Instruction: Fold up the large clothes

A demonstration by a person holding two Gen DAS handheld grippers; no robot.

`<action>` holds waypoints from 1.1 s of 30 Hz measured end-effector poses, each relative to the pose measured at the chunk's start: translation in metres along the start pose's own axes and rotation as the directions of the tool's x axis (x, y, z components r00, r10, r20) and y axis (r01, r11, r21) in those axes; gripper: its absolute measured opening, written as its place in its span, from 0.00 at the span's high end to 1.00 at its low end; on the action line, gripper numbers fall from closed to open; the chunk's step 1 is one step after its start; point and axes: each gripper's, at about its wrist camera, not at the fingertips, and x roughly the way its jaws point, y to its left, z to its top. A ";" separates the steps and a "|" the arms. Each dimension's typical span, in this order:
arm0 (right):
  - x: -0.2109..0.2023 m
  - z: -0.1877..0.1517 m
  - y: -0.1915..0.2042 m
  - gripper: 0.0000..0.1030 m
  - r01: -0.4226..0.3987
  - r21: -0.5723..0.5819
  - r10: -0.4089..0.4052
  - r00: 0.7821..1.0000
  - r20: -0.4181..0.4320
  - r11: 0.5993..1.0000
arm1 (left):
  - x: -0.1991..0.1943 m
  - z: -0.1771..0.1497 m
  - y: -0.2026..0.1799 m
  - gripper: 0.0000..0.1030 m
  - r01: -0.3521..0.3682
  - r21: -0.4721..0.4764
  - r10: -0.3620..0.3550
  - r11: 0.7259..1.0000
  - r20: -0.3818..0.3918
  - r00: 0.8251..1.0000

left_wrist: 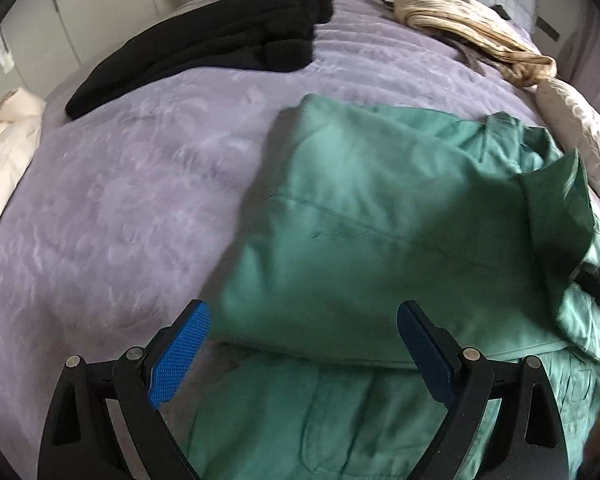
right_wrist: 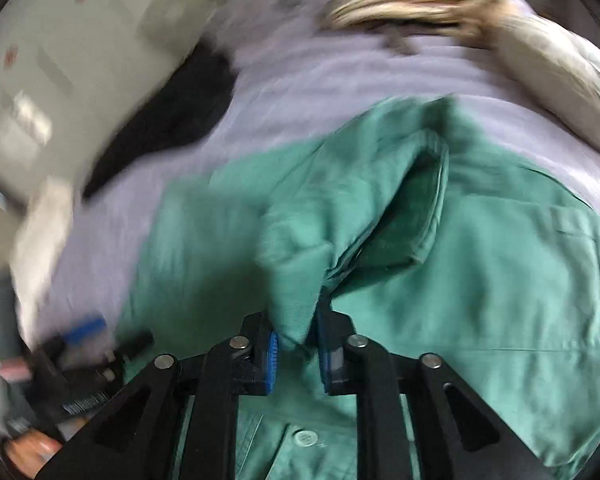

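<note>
My right gripper [right_wrist: 296, 354] jaws pinch a flap of the green garment [right_wrist: 440, 280] to carry the fold over; left gripper [left_wrist: 304, 354] jaws wide, empty, above its near edge. Garment lies on the bed [left_wrist: 120, 200]; black clothes [left_wrist: 204, 36] farther back.

Motion blur smears the right wrist view

The green garment [right_wrist: 480, 264] runs past 2 frame edges; the left gripper [right_wrist: 100, 344] shows only as a streak.

A bed with a lilac bedspread [left_wrist: 112, 184] stands by what look like pale cupboard doors [right_wrist: 80, 40].
</note>
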 end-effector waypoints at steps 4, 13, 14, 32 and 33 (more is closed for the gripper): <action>0.017 -0.021 0.018 0.47 -0.036 -0.054 0.032 0.996 -0.080 0.998 | 0.001 -0.003 0.000 0.07 0.020 -0.009 -0.020 1.000 -0.009 1.000; -0.054 -0.120 -0.115 0.44 -0.121 0.459 0.146 0.989 -0.019 0.880 | 0.026 0.006 -0.067 0.07 0.263 0.058 -0.255 0.963 -0.117 0.960; -0.061 -0.130 -0.131 0.44 -0.127 0.515 0.143 0.990 0.007 0.848 | 0.031 0.007 -0.075 0.07 0.283 0.055 -0.273 0.958 -0.137 0.952; -0.115 -0.206 -0.252 0.97 -0.219 0.862 -0.027 0.965 0.260 0.456 | 0.028 0.011 -0.120 0.81 0.275 0.197 -0.261 0.941 -0.095 0.961; -0.116 -0.216 -0.256 0.97 -0.200 0.868 -0.025 0.971 0.237 0.454 | 0.029 0.009 -0.120 0.81 0.270 0.202 -0.257 0.941 -0.092 0.962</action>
